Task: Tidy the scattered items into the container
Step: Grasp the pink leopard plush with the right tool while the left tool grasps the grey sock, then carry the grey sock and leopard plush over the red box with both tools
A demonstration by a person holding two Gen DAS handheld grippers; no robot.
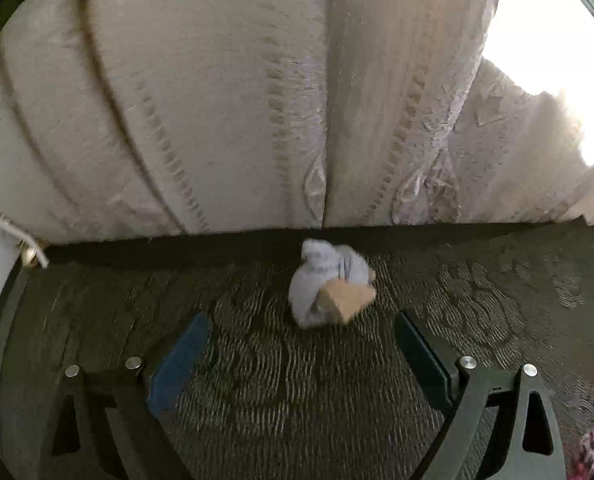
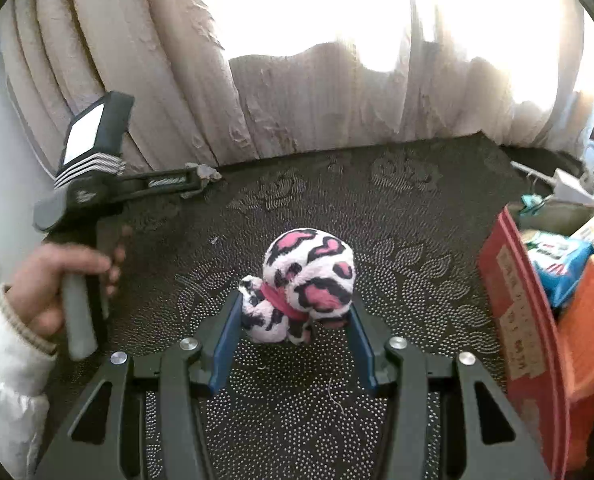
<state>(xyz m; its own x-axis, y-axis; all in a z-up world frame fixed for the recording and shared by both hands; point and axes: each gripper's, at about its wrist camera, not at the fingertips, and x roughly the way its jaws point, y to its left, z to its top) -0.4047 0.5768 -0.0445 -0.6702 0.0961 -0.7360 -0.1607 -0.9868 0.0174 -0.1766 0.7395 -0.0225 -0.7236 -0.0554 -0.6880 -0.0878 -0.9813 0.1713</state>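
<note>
A balled grey-blue sock (image 1: 321, 276) with a tan patch lies on the dark patterned carpet (image 1: 257, 380), close to the curtain's hem. My left gripper (image 1: 301, 318) stands open just short of the sock, one blue pad on each side and nothing between them. In the right wrist view a pink, white and black leopard plush toy (image 2: 309, 272) sits between the blue pads of my right gripper (image 2: 295, 302), which is shut on it. A red box (image 2: 513, 300) stands at the right, holding a blue packet (image 2: 561, 264) and an orange item (image 2: 593, 320).
A beige curtain (image 1: 217, 100) hangs down to the carpet along the far side, with bright window light behind it. A hand in a white sleeve (image 2: 45, 288) holds the left gripper's handle at the left. White cable parts (image 2: 569, 188) lie behind the red box.
</note>
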